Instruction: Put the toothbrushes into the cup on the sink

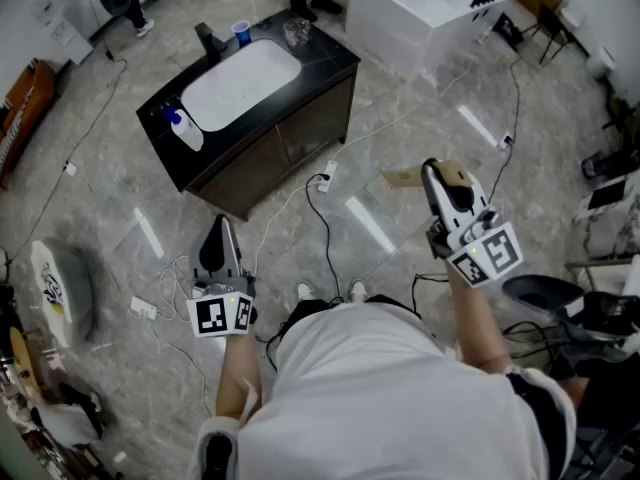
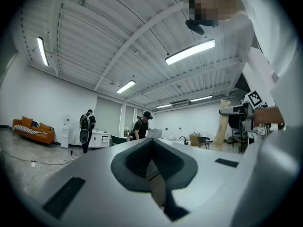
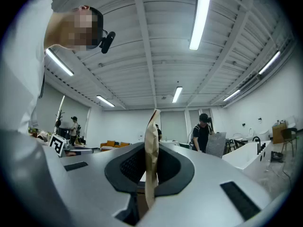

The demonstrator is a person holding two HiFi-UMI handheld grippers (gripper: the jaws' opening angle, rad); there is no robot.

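Observation:
In the head view the sink [image 1: 243, 80] is a white basin in a black counter on a dark cabinet, far ahead of me. A blue cup [image 1: 241, 32] and a clear glass [image 1: 296, 33] stand at its far edge. No toothbrush shows in any view. My left gripper [image 1: 220, 226] is held low at the left, well short of the cabinet, and its jaws look shut with nothing in them. My right gripper [image 1: 432, 173] is raised at the right, shut on a flat brown paper piece [image 1: 404, 178]. That paper piece [image 3: 151, 150] stands upright between its jaws.
A bottle with a blue cap [image 1: 185, 128] lies on the counter's left end beside a black faucet [image 1: 208, 40]. White cables [image 1: 325, 223] trail over the marble floor to a plug strip. A white cabinet [image 1: 425, 13] stands at the back right. People [image 2: 140, 126] stand far off.

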